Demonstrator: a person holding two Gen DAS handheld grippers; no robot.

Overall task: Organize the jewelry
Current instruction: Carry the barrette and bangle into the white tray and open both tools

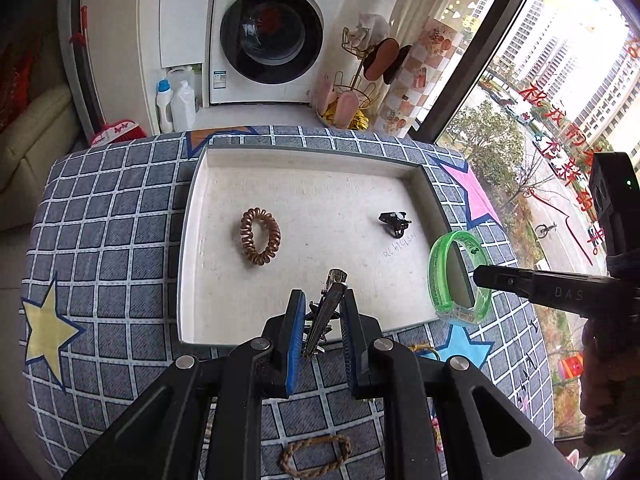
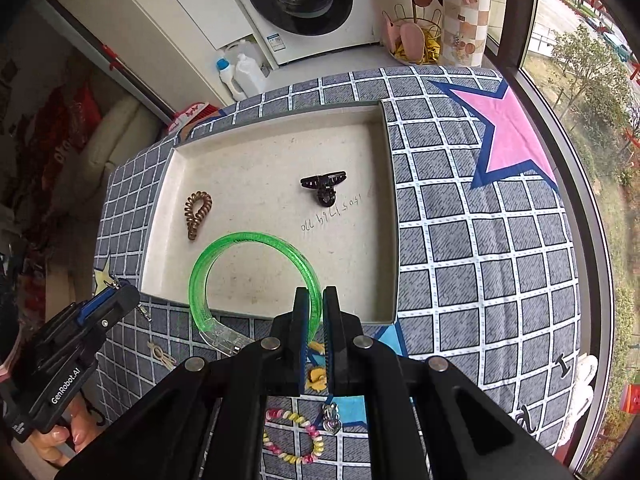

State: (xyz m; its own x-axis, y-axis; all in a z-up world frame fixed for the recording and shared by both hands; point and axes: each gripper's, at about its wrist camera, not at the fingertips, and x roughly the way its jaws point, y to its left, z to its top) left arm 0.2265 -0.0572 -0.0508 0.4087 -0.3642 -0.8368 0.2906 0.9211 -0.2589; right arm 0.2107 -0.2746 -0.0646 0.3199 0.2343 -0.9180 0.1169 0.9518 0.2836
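A white tray (image 1: 192, 240) lies on the checked cloth. In it are a copper spiral hair tie (image 1: 260, 236) and a black claw clip (image 1: 395, 224). My left gripper (image 1: 322, 296) is shut on a silver metal hair clip (image 1: 335, 286), held above the tray's near edge. My right gripper (image 2: 316, 292) is shut on a green translucent bangle (image 2: 256, 236), which hangs over the tray's near side. From the left wrist view the bangle (image 1: 436, 276) sits at the tray's right near corner, with the right gripper (image 1: 482, 276) clamped on its rim.
On the cloth near me lie a braided brown hair tie (image 1: 316, 454), a pink and yellow bead bracelet (image 2: 296, 436), a silver pendant (image 2: 331, 418) and a beige knot tie (image 2: 160, 354). A washing machine (image 1: 272, 32) stands behind the table, and a window (image 1: 560, 80) is on the right.
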